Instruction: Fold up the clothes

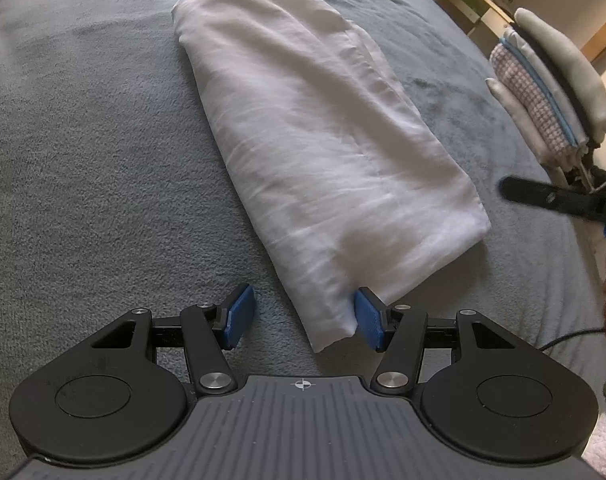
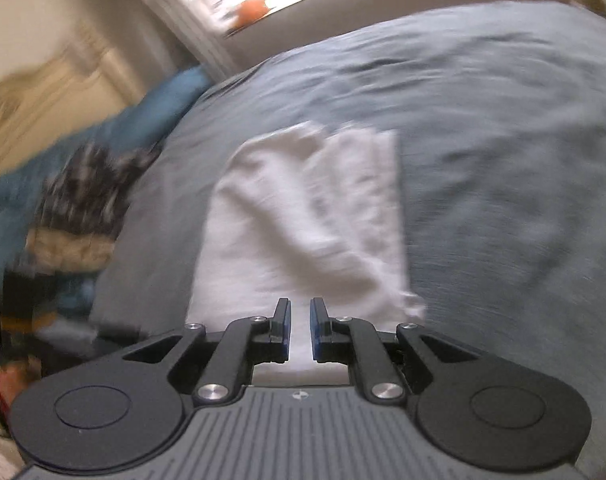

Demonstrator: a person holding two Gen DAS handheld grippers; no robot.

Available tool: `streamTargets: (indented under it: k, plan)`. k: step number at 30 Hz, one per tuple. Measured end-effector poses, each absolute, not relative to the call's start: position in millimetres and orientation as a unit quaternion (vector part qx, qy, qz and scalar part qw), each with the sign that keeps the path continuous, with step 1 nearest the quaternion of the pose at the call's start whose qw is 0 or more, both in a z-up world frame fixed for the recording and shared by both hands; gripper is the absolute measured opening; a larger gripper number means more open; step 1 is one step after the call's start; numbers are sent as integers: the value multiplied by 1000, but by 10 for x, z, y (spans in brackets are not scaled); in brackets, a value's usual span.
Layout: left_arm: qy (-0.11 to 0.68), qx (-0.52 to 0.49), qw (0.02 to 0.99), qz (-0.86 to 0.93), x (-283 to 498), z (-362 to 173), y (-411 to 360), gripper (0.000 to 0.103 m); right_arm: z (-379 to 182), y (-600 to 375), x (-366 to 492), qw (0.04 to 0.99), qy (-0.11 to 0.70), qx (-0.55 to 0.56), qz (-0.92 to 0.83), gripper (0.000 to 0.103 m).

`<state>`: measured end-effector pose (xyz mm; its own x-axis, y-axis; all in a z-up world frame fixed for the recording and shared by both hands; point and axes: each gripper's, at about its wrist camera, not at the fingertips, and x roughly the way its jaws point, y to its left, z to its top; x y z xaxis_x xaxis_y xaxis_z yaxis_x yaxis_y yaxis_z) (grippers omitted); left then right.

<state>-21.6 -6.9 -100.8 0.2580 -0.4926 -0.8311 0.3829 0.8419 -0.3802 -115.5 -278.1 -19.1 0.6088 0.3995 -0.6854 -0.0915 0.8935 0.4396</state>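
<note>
white garment [image 1: 323, 152] is lying folded long on the grey bed [image 1: 83, 160]. left claw [image 1: 303, 320] is standing wide around its near corner, not pinching. right claw [image 2: 301, 330] is hovering narrow, empty, above it. next: gripping near corners, folding across.

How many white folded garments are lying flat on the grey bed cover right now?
1. The white folded garment lies across the middle of the grey bed cover, its near corner between the open left gripper fingers. The stack of folded clothes at the bed's right edge may hide more.
</note>
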Motion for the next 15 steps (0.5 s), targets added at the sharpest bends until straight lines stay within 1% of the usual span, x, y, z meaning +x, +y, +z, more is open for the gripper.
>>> streamTargets:
  k: [3, 7, 9, 15]
  plan:
    - [544, -54, 791, -276, -220, -1011, -53, 56, -273, -2522, -1076, 874, 434, 137, 170, 11]
    - [545, -61, 789, -277, -218, -1019, -36, 58, -522, -2353, -1029, 866, 467, 87, 155, 11]
    - [545, -64, 788, -280, -225, -1021, -25, 60, -660, -2330, -1029, 864, 479, 62, 143, 9]
    - [543, -61, 788, -283, -228, -1012, -17, 61, -664, -2380, -1047, 861, 482, 86, 138, 9]
